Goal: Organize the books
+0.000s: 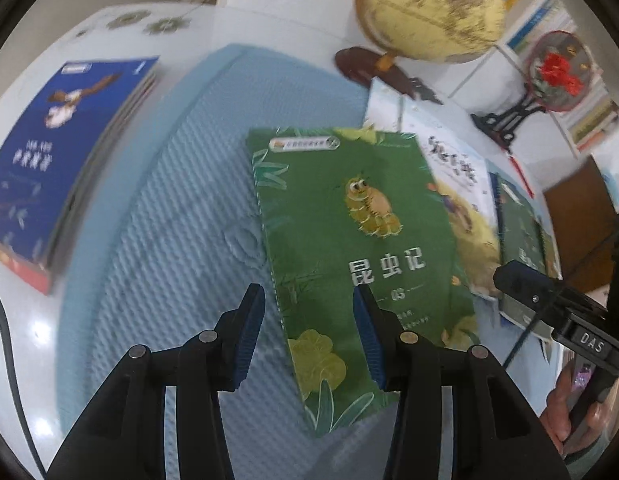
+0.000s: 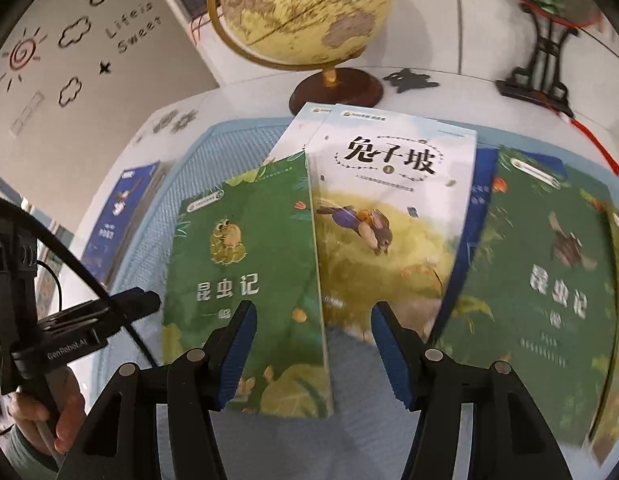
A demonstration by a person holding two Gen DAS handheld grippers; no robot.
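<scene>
The left tool (image 1: pixel 309 300) hung partly open with nothing between its blue pads, above the left edge of a green insect book (image 1: pixel 361 248) that lay flat on a pale blue ribbed mat (image 1: pixel 181 208). Left of that edge the mat was bare, giving open room as far as a stack of dark blue books (image 1: pixel 37 168) that sat off the mat near the tabletop (image 1: pixel 17 320) rim. The right tool (image 2: pixel 313 320) was likewise partly open and gripping nothing, hovering over the seam where the green insect book overlapped a white rabbit book (image 2: pixel 389 208). Another pale book peeked out from beneath the white one, and a second green book (image 2: pixel 541 280) overlapped a blue cover to the right, so the covers crowded together with little free edge. Behind the books stood a yellow globe (image 2: pixel 305 12) on its round dark base, touching or just beside the top of the pile, and a red ornament on a black stand (image 2: pixel 549 60) further right. A hand (image 2: pixel 49 412) held the left handle.
</scene>
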